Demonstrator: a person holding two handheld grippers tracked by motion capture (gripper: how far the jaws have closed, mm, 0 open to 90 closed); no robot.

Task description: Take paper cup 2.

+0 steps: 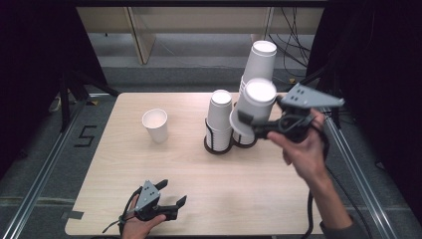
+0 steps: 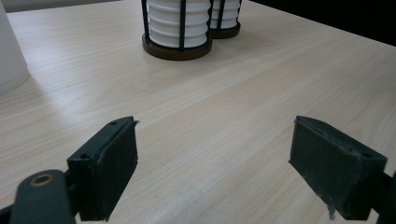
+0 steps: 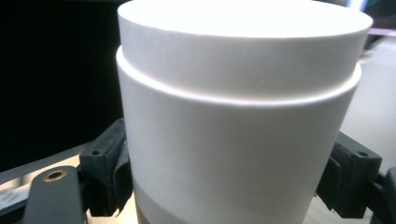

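Note:
My right gripper point(image 1: 251, 124) is shut on a white paper cup point(image 1: 255, 107), held in the air in front of the two cup stacks at the table's back right. In the right gripper view the cup point(image 3: 233, 130) sits between both black pads point(image 3: 105, 168), its narrower flat end up. A short stack of white cups point(image 1: 220, 112) stands in a black wire holder point(image 1: 219, 144). A taller stack point(image 1: 261, 59) rises behind the held cup. My left gripper point(image 1: 171, 191) rests low near the table's front edge, jaws apart with only bare wood between them point(image 2: 215, 154).
A single upright white cup point(image 1: 155, 124) stands left of the stacks, and its side point(image 2: 9, 56) is at the left edge of the left gripper view. The light wooden table point(image 1: 249, 189) has metal rails on both sides. Cables lie on the floor behind.

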